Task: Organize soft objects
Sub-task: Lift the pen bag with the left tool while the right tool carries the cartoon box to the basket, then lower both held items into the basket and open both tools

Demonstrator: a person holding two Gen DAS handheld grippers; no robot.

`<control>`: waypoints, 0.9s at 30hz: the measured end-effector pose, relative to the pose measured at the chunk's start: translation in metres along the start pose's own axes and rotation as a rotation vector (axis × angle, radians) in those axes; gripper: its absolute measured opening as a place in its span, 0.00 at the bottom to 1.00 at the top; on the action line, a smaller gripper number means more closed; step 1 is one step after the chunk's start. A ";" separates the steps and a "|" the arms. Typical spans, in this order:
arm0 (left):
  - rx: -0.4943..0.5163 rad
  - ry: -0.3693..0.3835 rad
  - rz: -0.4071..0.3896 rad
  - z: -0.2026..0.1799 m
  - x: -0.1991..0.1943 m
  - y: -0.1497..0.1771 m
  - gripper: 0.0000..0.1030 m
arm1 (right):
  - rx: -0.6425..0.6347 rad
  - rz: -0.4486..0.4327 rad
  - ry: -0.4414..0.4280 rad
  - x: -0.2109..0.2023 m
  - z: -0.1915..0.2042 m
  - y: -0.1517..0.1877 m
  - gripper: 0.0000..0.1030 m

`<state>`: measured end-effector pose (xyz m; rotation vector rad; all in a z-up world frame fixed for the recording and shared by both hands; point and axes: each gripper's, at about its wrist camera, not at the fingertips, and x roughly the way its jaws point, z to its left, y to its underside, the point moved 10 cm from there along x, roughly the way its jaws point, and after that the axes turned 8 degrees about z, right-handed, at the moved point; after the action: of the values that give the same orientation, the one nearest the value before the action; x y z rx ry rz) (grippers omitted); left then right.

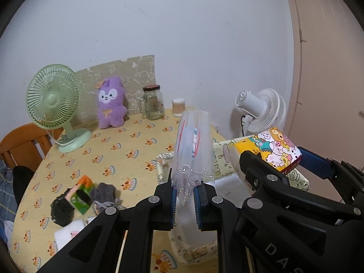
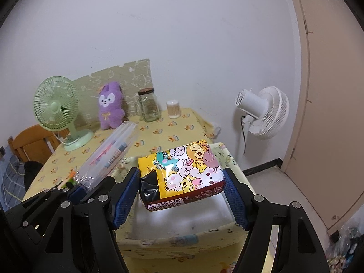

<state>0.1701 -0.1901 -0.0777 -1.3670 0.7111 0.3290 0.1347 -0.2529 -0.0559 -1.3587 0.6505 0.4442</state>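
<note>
My left gripper (image 1: 184, 201) is shut on a clear plastic bag of pens (image 1: 193, 145), held upright above the fabric storage box (image 1: 163, 159); the bag also shows in the right wrist view (image 2: 109, 157). My right gripper (image 2: 182, 195) is shut on a yellow cartoon-printed tissue pack (image 2: 182, 170), held over the box's white inside (image 2: 182, 218). The pack shows in the left wrist view (image 1: 270, 147). A purple plush toy (image 1: 111, 103) stands at the back of the table. Grey gloves (image 1: 104, 194), a green tissue pack (image 1: 83, 193) and a black soft item (image 1: 61, 209) lie at the front left.
A green desk fan (image 1: 53, 100) stands at the table's back left. A glass jar (image 1: 153, 102) and a cotton swab tub (image 1: 178, 107) stand by the wall. A white fan (image 1: 261, 111) is beyond the table's right edge. A wooden chair (image 1: 22, 143) is left.
</note>
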 end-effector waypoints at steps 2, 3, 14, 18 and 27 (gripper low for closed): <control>0.008 0.005 0.009 -0.005 0.004 0.001 0.11 | 0.006 0.009 0.007 0.003 -0.004 0.002 0.73; 0.013 0.008 0.015 -0.007 0.007 0.002 0.11 | 0.010 0.015 0.010 0.005 -0.006 0.003 0.73; 0.062 0.069 0.126 -0.030 0.038 0.016 0.40 | 0.034 0.081 0.040 0.031 -0.028 0.015 0.73; 0.075 0.072 0.145 -0.033 0.044 0.019 0.55 | 0.045 0.101 0.042 0.039 -0.032 0.018 0.73; 0.090 0.069 0.154 -0.035 0.047 0.020 0.68 | 0.064 0.138 0.023 0.052 -0.032 0.023 0.76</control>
<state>0.1841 -0.2288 -0.1242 -1.2462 0.8809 0.3685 0.1540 -0.2844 -0.1100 -1.2646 0.7745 0.5152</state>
